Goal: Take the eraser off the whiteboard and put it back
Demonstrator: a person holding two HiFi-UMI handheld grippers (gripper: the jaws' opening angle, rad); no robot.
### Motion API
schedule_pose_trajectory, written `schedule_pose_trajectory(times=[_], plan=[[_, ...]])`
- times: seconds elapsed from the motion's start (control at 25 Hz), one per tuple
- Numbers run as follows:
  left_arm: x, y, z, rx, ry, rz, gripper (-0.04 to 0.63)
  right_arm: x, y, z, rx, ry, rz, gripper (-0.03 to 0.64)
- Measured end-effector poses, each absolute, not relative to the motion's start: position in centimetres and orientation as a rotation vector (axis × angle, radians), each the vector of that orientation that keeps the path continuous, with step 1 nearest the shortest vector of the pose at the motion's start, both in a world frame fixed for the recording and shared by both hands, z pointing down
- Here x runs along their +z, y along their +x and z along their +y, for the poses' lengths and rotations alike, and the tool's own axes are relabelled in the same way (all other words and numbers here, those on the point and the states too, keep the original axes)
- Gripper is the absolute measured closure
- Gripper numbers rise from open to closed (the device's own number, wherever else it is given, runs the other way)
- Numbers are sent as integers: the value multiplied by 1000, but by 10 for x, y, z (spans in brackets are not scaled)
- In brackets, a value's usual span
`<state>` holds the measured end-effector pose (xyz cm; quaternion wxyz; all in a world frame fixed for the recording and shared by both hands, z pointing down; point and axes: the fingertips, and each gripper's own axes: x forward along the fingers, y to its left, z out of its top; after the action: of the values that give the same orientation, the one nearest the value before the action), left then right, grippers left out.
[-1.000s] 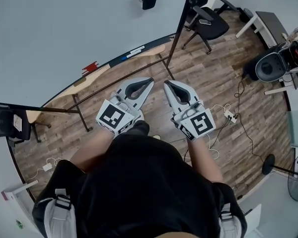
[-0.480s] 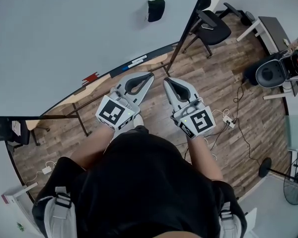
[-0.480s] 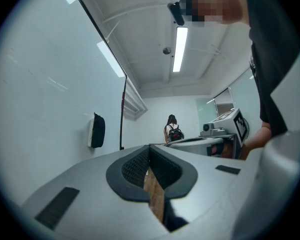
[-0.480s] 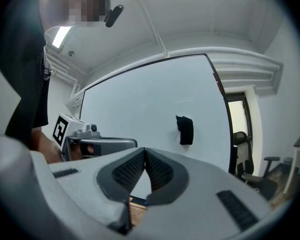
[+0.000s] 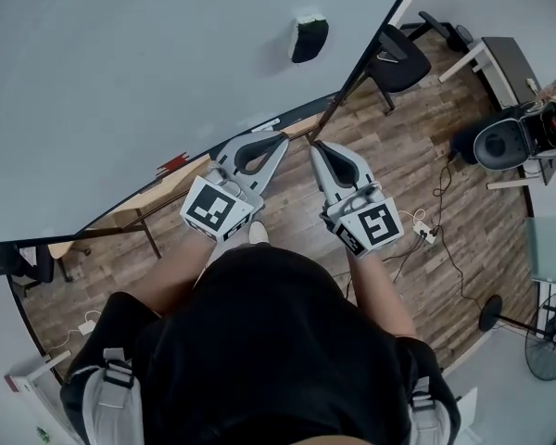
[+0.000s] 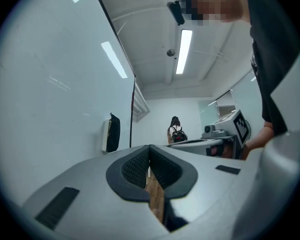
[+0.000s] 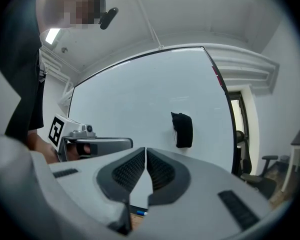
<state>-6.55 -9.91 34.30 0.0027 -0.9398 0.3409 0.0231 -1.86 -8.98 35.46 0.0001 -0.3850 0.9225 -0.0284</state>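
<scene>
Holds left gripper (image 5: 280, 143) and right gripper (image 5: 319, 148) side by side, both clenched on nothing, pointed level at the whiteboard (image 5: 120, 82), probably to prepare a reach. Sees the eraser (image 5: 308, 37) stuck near the board's right edge, well apart, not yet taken.

A large whiteboard (image 5: 120, 63) stands ahead of both claws. A black eraser (image 5: 308, 37) clings to it, up beyond the right claw (image 5: 318, 146). Markers (image 5: 171, 166) lie on its wooden ledge (image 5: 120, 216), left of the left claw (image 5: 280, 138).
</scene>
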Motion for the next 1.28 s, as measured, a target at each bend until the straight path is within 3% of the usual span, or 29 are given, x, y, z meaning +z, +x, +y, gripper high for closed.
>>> schedule_pose_trajectory(times=[0.76, 1.12, 1.28], plan=[[347, -80, -158, 106, -2959, 1088, 600, 355, -24, -168, -100, -1369, 2810, 597], [340, -80, -180, 96, -2904, 1173, 600, 348, -14, -213, -67, -1409, 2772, 545], [338, -78, -189, 96, -2881, 1206, 600, 343, -10, -231, -48, -1430, 2753, 490]])
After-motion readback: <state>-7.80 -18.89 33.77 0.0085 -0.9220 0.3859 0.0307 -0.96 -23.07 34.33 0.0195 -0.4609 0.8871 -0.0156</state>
